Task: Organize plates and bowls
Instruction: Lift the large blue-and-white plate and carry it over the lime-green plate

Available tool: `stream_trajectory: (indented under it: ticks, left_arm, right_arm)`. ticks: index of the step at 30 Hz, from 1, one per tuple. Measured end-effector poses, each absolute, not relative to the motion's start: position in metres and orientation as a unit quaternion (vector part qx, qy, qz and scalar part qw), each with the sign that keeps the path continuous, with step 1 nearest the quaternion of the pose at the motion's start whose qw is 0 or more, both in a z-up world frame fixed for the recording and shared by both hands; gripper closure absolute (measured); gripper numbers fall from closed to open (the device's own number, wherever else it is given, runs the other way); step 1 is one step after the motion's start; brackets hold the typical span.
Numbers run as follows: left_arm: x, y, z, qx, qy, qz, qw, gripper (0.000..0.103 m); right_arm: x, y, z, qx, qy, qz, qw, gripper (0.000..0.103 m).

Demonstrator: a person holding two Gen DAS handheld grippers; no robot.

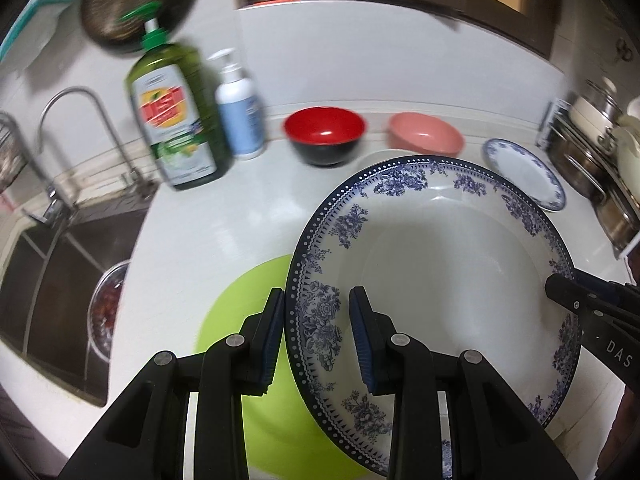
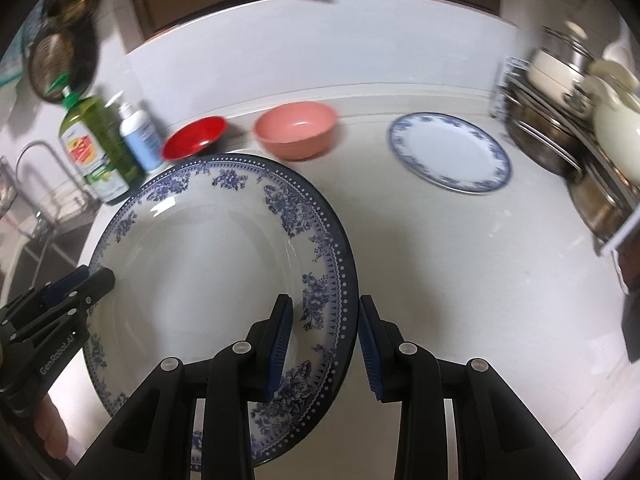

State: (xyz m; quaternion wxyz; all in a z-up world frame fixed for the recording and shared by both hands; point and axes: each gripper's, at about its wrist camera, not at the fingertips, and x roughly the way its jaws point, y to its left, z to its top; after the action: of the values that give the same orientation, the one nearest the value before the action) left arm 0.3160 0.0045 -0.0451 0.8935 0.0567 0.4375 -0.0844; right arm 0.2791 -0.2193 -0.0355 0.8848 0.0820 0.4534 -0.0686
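**Large blue-patterned plate between two grippers**

The large plate (image 1: 432, 280) with a blue flower rim is in the middle of the white surface (image 1: 248, 208), tilted, and it seems lifted. In the left wrist view its left rim passes between the fingers of the left gripper (image 1: 316, 336); the jaws stand on both sides of the rim with a gap, so they are open around it and not pressing. In the right wrist view the right gripper (image 2: 324, 344) has the right rim between its fingers in the same way, also open.

Under the plate's left side lies a lime green mat (image 1: 244, 340), near the front edge of the surface. Along the back edge stand a red bowl (image 1: 325, 134) and a pink bowl (image 1: 426, 134), near each other but apart. A smaller blue-rimmed plate (image 2: 450, 152) lies flat toward the right edge, just beside a rack with metal pots (image 2: 560, 128). At the back left stand a green soap bottle (image 1: 172, 116) and a white pump bottle (image 1: 240, 112), next to the faucet (image 1: 80, 120) and the sink (image 1: 52, 272).

Both grippers point forward over the surface, one at each side of the plate.
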Motion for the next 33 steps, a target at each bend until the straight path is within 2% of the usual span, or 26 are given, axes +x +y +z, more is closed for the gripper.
stream_trajectory:
  ticks: [14,23,33]
  left_arm:
    - [0.313,0.079,-0.072,0.026,0.472,-0.006,0.881,0.070]
    - [0.324,0.088,-0.105,0.024,0.508,0.003,0.861,0.069]
    - [0.329,0.090,-0.120,0.027,0.526,0.002,0.850,0.069]
  right_arm:
    - [0.310,-0.136,-0.052,0.024,0.484,0.023,0.874,0.069]
    - [0.330,-0.113,-0.086,0.012,0.513,0.044,0.857,0.069]
    - [0.337,-0.109,-0.108,0.009,0.541,0.045,0.840,0.068]
